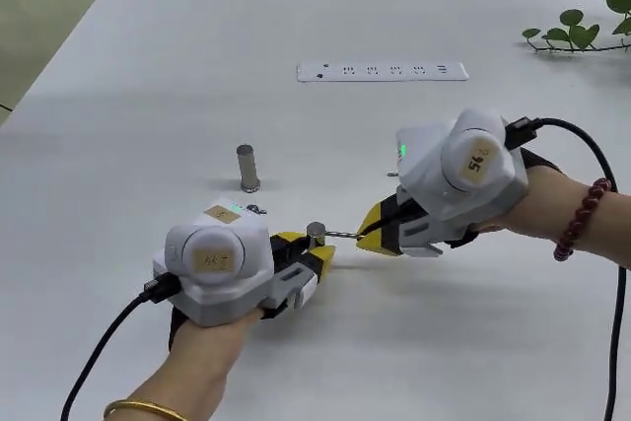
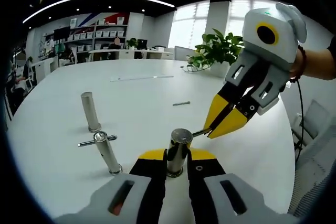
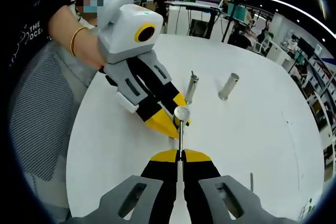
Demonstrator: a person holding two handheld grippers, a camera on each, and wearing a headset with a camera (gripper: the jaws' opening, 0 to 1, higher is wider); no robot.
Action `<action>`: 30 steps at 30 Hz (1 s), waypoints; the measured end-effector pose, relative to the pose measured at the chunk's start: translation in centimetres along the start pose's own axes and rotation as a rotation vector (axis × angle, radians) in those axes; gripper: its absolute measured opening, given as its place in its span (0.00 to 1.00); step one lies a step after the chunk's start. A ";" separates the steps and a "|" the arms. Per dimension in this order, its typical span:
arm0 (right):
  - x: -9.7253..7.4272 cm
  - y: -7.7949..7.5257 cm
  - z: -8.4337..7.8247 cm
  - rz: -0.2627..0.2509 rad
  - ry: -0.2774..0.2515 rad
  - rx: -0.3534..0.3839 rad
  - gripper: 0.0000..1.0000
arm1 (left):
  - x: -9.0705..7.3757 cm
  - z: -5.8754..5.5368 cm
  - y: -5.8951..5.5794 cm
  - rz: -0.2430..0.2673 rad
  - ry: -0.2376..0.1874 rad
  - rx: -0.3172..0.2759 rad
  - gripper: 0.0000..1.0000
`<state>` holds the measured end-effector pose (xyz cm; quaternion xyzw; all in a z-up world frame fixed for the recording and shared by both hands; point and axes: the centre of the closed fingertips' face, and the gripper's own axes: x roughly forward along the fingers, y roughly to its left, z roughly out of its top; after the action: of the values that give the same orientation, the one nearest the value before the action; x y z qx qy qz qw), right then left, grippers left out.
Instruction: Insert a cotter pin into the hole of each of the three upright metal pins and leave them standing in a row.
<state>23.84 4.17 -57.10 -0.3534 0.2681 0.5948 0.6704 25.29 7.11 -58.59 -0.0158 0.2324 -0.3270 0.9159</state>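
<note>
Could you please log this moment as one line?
left tool: shut on metal pin | right tool: shut on cotter pin, tip against pin | finished pin, bare pin: standing

Table [image 1: 177, 36] open at far left, power strip [image 1: 383, 71] across far middle, plant [image 1: 582, 32] at far right, bare pin [image 1: 246, 167] and crossed pin [image 2: 106, 153] upright just behind left gripper [image 1: 311, 251], held pin [image 1: 315, 234] and cotter pin [image 1: 343, 236] bridging gap to right gripper [image 1: 369, 234].

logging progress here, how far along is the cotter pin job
Done: the first pin has a fitted cotter through it. In hand: left claw grips the second pin, right claw holds the next cotter at its top. Left: the bare third pin; a spare cotter lies on the table.
</note>
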 end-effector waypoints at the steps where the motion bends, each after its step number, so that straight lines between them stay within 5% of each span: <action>1: 0.1 0.0 0.1 -0.001 0.003 -0.013 0.00 | 0.0 0.0 0.0 -0.002 -0.001 0.003 0.12; 30: 1.9 -0.1 2.2 0.004 -0.002 -0.085 0.00 | 0.1 -0.4 0.1 0.010 -0.013 -0.019 0.12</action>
<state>24.13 7.07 -57.26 -0.3804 0.2425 0.6073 0.6540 25.21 7.16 -58.97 -0.0253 0.2297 -0.3204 0.9187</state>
